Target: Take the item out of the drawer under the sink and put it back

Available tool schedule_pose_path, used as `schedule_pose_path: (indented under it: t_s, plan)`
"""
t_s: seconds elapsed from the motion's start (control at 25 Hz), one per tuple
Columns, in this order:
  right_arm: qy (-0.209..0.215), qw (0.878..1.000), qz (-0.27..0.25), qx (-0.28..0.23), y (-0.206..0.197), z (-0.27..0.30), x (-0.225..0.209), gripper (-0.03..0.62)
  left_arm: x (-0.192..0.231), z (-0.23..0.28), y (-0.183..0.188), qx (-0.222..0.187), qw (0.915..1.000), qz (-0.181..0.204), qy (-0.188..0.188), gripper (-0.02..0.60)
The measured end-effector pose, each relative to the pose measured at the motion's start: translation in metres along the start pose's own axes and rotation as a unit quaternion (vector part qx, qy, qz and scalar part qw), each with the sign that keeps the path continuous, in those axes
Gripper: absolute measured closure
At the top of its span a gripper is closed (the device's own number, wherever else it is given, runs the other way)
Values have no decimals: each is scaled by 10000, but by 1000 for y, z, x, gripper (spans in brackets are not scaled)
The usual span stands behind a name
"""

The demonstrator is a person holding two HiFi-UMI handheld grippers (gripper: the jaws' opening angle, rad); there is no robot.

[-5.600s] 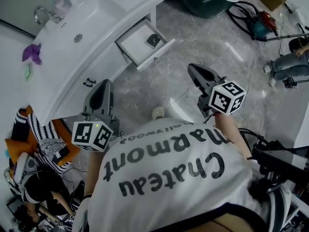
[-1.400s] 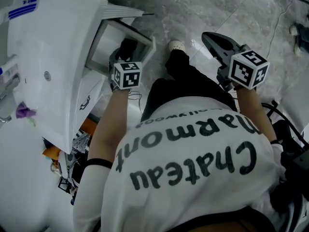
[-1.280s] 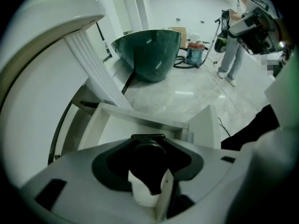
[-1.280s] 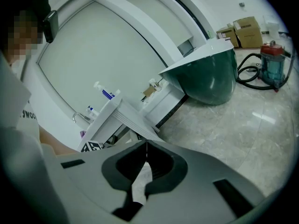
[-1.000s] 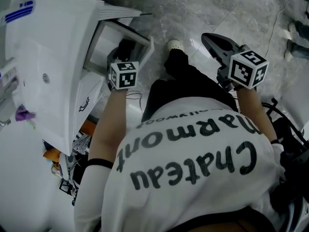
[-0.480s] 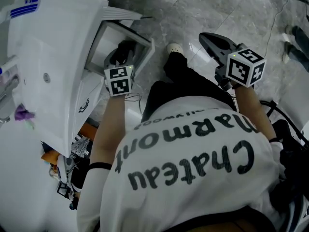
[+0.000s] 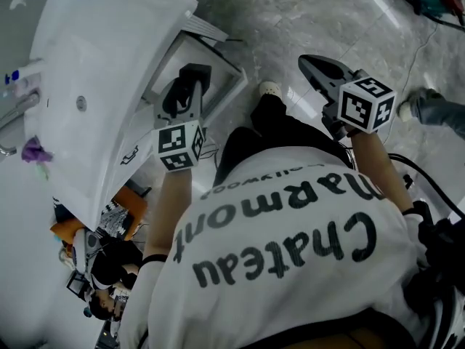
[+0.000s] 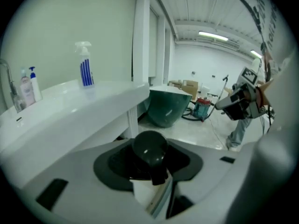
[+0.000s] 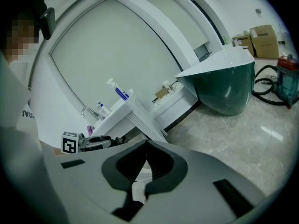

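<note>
Underfoot from 12 to 3 o'clock in the head view, grey marble floor, wide and free for movement. At 10 o'clock, white sink counter, front edge overhanging the open drawer. Visible from the 2 gripper views only: dark green tub on the floor past the counter's end. Above the drawer, just beside the counter's front edge, left gripper, jaws set wide, having just closed in on the dark round item, gripped between them and held over the drawer. At 2 o'clock, well apart from the vanity, right gripper, tips pressed together, holding nothing, bare floor on every side. Upright on the counter at 10 o'clock in the left gripper view, 1 blue-striped spray bottle, foreshortened to stripes from overhead.
</note>
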State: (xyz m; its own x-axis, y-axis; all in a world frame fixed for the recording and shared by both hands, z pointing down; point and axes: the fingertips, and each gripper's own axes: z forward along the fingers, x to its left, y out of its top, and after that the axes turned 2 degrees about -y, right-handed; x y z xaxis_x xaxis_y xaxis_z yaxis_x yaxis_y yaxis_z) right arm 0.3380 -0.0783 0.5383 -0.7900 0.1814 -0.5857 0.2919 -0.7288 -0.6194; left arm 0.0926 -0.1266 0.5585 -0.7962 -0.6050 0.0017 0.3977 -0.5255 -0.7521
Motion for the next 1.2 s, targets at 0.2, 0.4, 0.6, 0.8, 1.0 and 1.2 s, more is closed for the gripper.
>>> schedule_pose_path:
  t_s: [0.2,0.4,0.6,0.8,1.0,1.2]
  plan:
    - [159,9995,-251,89,5,7,20,583,6,-47,48,-962,9949,-145,286,402]
    - [284,9981,-512,182,6,16,48,583,29,-104,96,-2011,9772,-210,642,473]
    - [318,9960,-833,58,24,28,81,583,69,-154,130,-2804,9547,-355,926,477]
    - [191,9951,-959,-160,35,30,114,582,96,-199,154,-3215,9421,-238,926,477]
    - [146,9924,-1096,-545,52,43,160,583,131,-243,169,-3521,9319,-39,865,477]
    - [99,9889,-1197,-878,63,64,207,583,172,-283,170,-3659,9269,147,826,477]
